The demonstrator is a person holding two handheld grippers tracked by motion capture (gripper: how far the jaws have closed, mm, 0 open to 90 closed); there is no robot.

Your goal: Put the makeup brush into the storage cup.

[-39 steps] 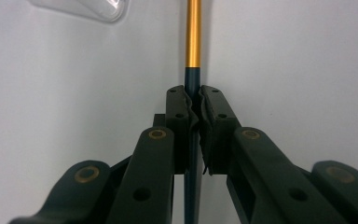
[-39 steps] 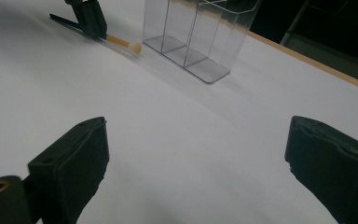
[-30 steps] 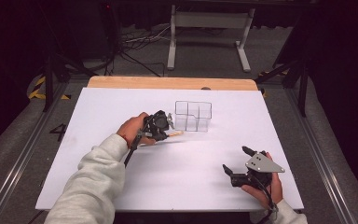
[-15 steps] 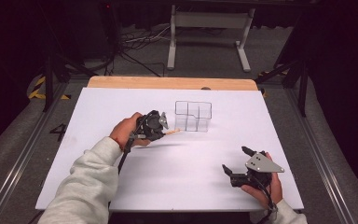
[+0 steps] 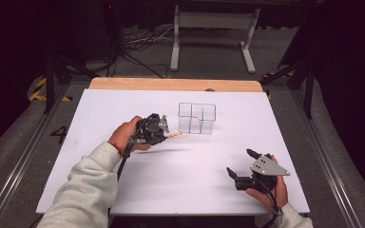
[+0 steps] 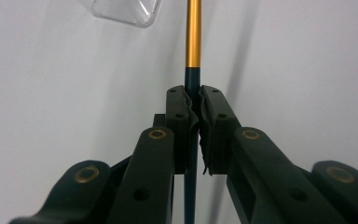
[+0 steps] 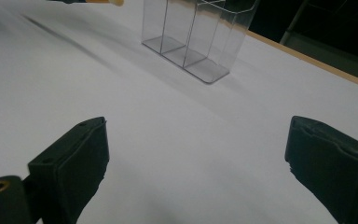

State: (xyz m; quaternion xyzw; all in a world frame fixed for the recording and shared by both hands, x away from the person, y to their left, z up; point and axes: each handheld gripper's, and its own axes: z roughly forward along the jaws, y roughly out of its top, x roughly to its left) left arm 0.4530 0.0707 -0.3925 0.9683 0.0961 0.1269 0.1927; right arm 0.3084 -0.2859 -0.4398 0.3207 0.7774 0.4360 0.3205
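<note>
My left gripper [image 5: 164,132] hovers over the white table, just left of a clear multi-compartment holder [image 5: 197,118]. It is shut on a thin pen [image 5: 175,136] whose orange end points at the holder's base. In the left gripper view the pads [image 6: 182,112] pinch the pen's dark shaft, and its gold section [image 6: 194,32] runs on toward the holder's corner [image 6: 126,9]. My right gripper [image 5: 240,162] rests open near the front right of the table, with nothing between its pads [image 7: 81,149]. From there, the holder [image 7: 193,32] stands ahead and the pen's orange tip [image 7: 109,2] pokes in at the top.
A white sheet [image 5: 123,104] covers the table, with a wooden strip [image 5: 171,84] along its far edge. Beyond the table stand a white metal stand [image 5: 214,28] and floor cables [image 5: 138,42]. Metal rails [image 5: 24,156] run along both sides.
The left hand has drifted slightly left and nearer the person, carrying the pen a little away from the holder. The right gripper has stayed put.
</note>
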